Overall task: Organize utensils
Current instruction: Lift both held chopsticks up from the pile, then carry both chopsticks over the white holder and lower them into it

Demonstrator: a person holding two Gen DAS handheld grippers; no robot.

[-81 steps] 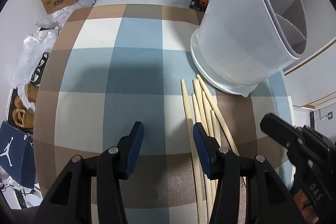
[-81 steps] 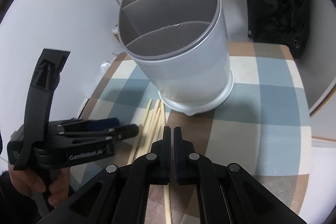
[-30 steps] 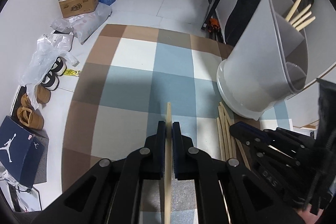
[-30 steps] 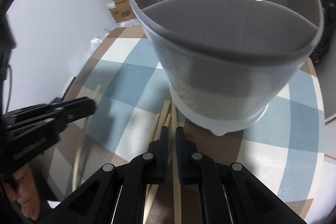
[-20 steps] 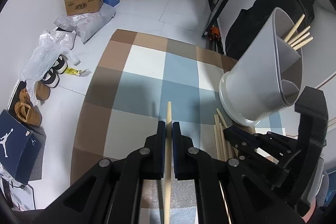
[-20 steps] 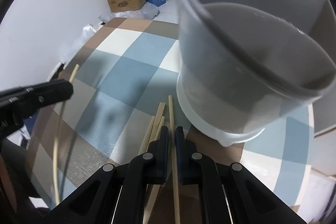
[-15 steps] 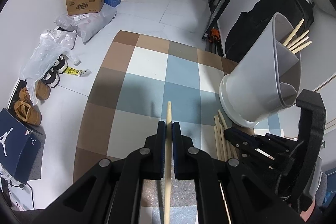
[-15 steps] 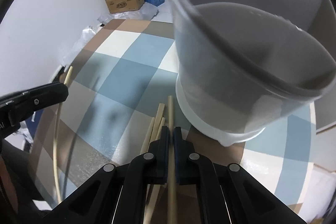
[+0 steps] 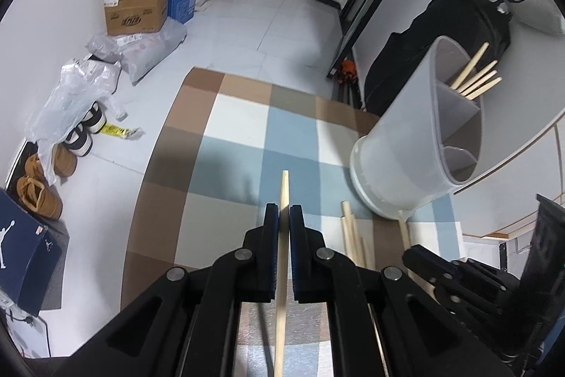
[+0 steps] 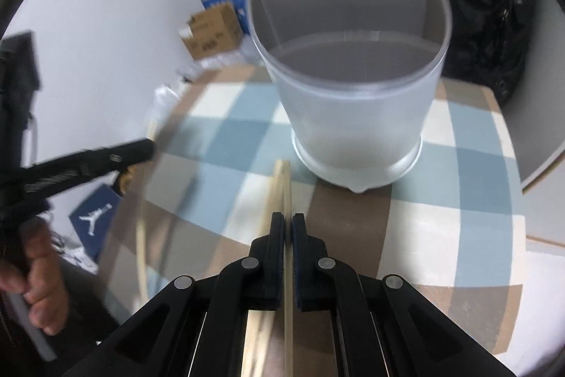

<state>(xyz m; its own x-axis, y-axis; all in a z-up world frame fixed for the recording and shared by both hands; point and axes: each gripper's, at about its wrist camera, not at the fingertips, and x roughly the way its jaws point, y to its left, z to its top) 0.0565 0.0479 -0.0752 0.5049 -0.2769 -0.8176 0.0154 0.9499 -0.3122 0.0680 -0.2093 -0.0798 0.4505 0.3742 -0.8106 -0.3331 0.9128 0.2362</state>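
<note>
- The left gripper [image 9: 284, 214] is clenched on one wooden chopstick [image 9: 282, 235], its tip poking out just past the blue-padded jaws; 2.7 seconds ago these jaws stood wide apart over the tabletop with nothing between them, and by one second ago they had already closed on this stick
- The right gripper [image 10: 287, 223] is likewise clenched on a second chopstick [image 10: 287, 196], which runs from between its jaws towards the foot of the holder; its jaws have just been closing on that stick, which was already between them a second ago
- The grey divided utensil holder [image 9: 416, 136] stands on the checked tabletop [image 9: 240, 143] at the far right in the left wrist view; several chopsticks [image 9: 476, 78] lean in its far compartment, the nearer compartments showing only their walls; in the right wrist view the holder [image 10: 353, 115] now sits farther off and whole, where half a second ago it filled the upper frame
- Loose chopsticks [image 9: 353, 235] lie on the tabletop near the holder's base, between the two grippers; more of the floor and the boxes [image 9: 137, 6] beyond shows than before
- In the right wrist view the left gripper [image 10: 88, 165] appears at the left, blurred, with a hand [image 10: 39, 278] below it
</note>
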